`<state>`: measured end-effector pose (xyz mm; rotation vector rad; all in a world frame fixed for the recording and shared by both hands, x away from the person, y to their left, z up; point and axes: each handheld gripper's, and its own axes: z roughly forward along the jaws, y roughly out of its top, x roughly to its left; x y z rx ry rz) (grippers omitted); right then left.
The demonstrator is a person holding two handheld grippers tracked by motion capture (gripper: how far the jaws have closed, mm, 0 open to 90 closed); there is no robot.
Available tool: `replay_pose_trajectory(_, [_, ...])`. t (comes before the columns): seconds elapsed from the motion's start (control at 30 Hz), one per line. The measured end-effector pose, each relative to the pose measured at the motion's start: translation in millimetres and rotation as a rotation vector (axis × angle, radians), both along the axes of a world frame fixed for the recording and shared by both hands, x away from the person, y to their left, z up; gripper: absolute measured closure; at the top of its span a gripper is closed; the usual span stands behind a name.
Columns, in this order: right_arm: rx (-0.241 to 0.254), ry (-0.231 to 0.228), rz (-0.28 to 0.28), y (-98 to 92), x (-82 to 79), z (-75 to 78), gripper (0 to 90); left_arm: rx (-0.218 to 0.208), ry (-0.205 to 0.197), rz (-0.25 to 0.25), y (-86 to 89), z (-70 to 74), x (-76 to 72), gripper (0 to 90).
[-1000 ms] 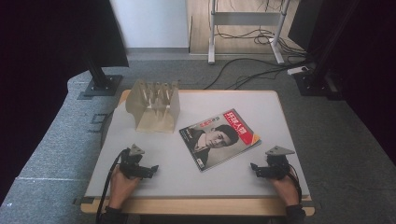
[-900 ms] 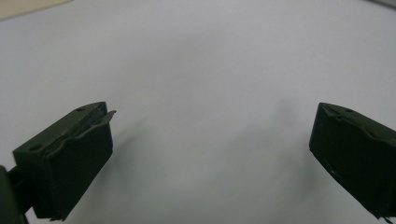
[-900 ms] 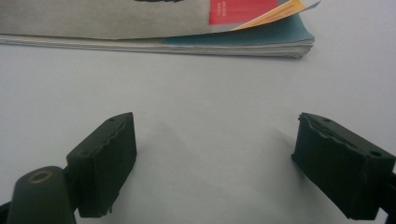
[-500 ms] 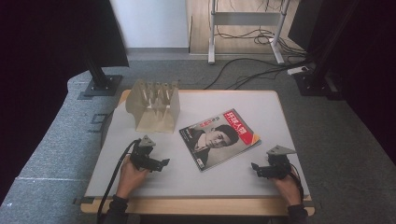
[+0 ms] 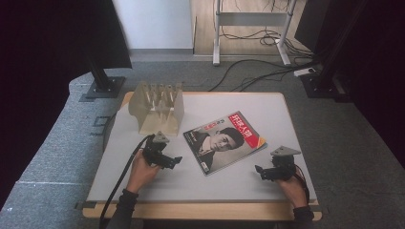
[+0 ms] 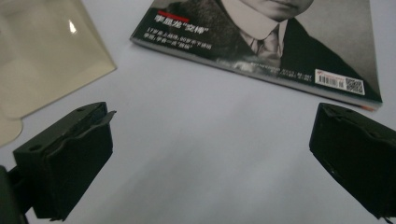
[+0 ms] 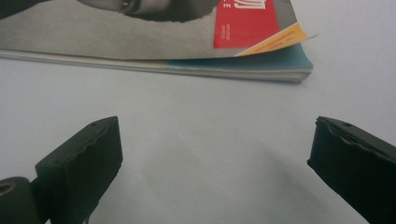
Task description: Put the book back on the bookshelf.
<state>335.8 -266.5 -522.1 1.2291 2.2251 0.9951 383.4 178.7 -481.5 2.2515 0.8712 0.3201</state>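
1. Basically, magazine (image 5: pixel 224 142) lies flat mid-table (image 5: pixel 267 102), between my two grippers, skewed; file rack (image 5: pixel 157 107) stands behind its left corner.
2. Likely light, floppy, glossy cover so slippery; best grip at an edge or corner, spine side stiffer.
3. Left gripper (image 5: pixel 176 160): jaws spread wide, empty, near the magazine's spine edge, not touching.
4. Right gripper (image 5: pixel 258 170): jaws just opened further, wide, nothing between them, aimed at the near corner.

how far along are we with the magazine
Barely started. The magazine lies flat and closed on the table, unheld. The left gripper, open, is nearing its edge; the right gripper waits open. Grasping, and perhaps moving it to the rack, remains.
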Motion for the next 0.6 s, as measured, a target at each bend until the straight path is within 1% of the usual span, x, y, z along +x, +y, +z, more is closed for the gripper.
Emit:
replay_pose_trajectory(0.03, [0.000,-0.003,0.002,0.8,0.5,0.8,2.0,0.000,0.000,0.000,0.0,0.0,0.0,0.0])
replay_pose_trajectory(0.13, [-0.006,-0.009,0.011,2.8,1.6,3.3,2.7,0.000,-0.019,-0.028,-11.8,4.6,5.3,0.0])
replay_pose_trajectory(0.17, [-0.006,-0.009,0.011,2.8,1.6,3.3,2.7,0.000,-0.019,-0.028,-11.8,4.6,5.3,0.0])
replay_pose_trajectory(0.2, [-0.014,-0.010,0.011,4.3,3.0,4.7,3.8,0.004,-0.016,-0.047,-18.5,6.3,9.5,0.0])
replay_pose_trajectory(0.27, [-0.018,-0.011,0.009,4.8,3.7,5.3,3.8,0.007,-0.019,-0.048,-20.7,6.4,10.8,0.0])
replay_pose_trajectory(0.37, [-0.018,-0.015,0.014,7.0,6.6,7.7,3.9,0.001,-0.014,-0.057,-30.0,6.5,19.2,0.0])
replay_pose_trajectory(0.4, [-0.021,-0.015,0.016,7.5,7.4,8.2,3.9,0.001,-0.014,-0.057,-30.0,6.5,19.2,0.0])
replay_pose_trajectory(0.43, [-0.021,-0.016,0.017,8.1,8.0,8.4,3.8,-0.005,-0.017,-0.061,-33.6,6.5,21.8,0.0])
replay_pose_trajectory(0.47, [-0.021,-0.016,0.019,8.7,8.9,8.8,3.8,-0.004,-0.013,-0.064,-35.6,6.8,23.5,0.0])
replay_pose_trajectory(0.6, [-0.024,-0.017,0.023,10.9,11.2,10.0,3.7,0.009,-0.015,-0.074,-42.3,7.7,27.3,0.0])
